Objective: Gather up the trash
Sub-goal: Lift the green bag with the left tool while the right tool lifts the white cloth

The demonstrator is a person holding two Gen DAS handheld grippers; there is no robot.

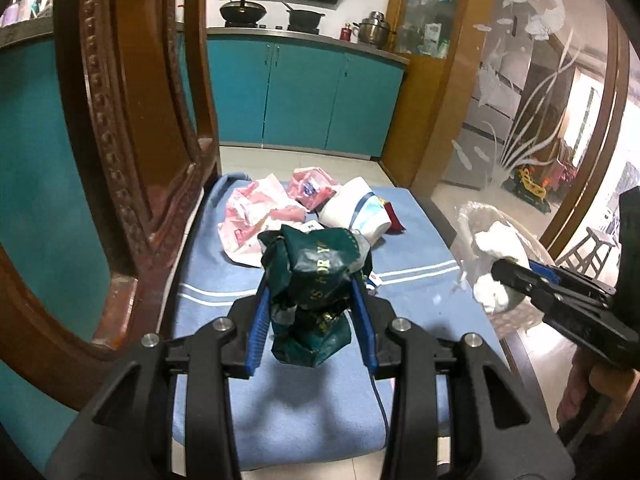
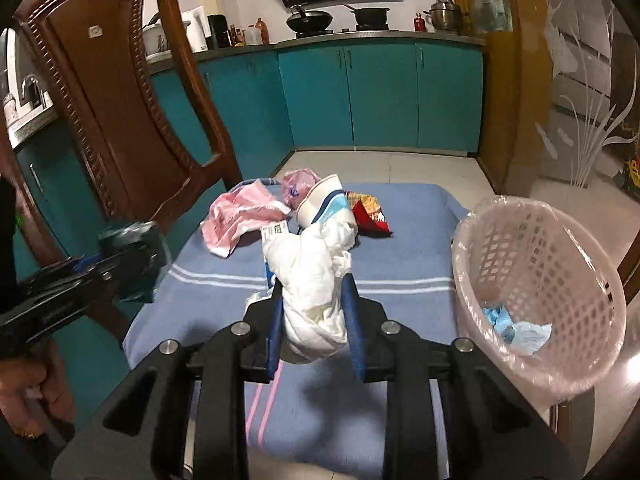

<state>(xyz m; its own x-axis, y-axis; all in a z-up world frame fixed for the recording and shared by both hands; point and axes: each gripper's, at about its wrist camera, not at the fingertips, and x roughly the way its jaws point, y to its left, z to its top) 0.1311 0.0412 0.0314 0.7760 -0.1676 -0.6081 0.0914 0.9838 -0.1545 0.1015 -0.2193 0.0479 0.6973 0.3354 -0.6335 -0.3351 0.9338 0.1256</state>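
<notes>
My left gripper (image 1: 310,280) is shut on a crumpled dark green wrapper (image 1: 316,276) and holds it above the blue cloth (image 1: 280,408). It shows blurred at the left of the right wrist view (image 2: 132,256). My right gripper (image 2: 310,284) is shut on a wad of white tissue (image 2: 316,280), also above the cloth; in the left wrist view the tissue (image 1: 494,264) hangs in front of the basket. A pink lined basket (image 2: 540,280) stands at the right with blue scraps (image 2: 516,330) inside. Pink wrappers (image 1: 256,216), a paper cup (image 1: 356,212) and a red packet (image 2: 370,216) lie at the cloth's far end.
A carved wooden chair back (image 1: 132,140) rises at the left of the cloth. Teal kitchen cabinets (image 2: 380,96) run along the back with pots on the counter. An etched glass panel (image 1: 520,100) stands at the right.
</notes>
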